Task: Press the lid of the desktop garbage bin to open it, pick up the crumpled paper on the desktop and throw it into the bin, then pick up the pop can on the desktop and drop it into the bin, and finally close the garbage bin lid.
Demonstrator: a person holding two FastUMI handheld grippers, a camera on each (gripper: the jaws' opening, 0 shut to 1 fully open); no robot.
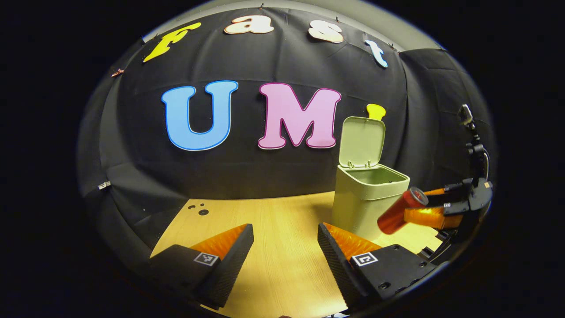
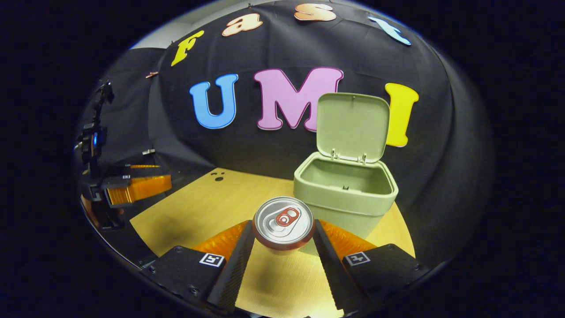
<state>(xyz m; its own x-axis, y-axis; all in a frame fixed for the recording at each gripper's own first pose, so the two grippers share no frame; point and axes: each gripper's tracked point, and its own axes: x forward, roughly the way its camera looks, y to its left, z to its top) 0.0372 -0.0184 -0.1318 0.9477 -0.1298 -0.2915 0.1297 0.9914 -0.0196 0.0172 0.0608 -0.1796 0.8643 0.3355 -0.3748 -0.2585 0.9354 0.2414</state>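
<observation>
Pop can [image 2: 284, 223] pinched between both fingers of right hand-held gripper [image 2: 282, 247], lifted off the counter [image 2: 198, 207], just short of the green garbage bin [image 2: 348, 194]. Lid [image 2: 352, 126] stands upright, mouth clear for the drop. Left hand-held gripper [image 1: 284, 247] hangs spread, holding nothing, well aside, likely kept free for shutting the lid. Crumpled paper unseen on counter.

Glowing warmly on the wooden surface [image 1: 282, 229] under overhead light; bowing strongly toward edges; staying sharp centrally.
</observation>
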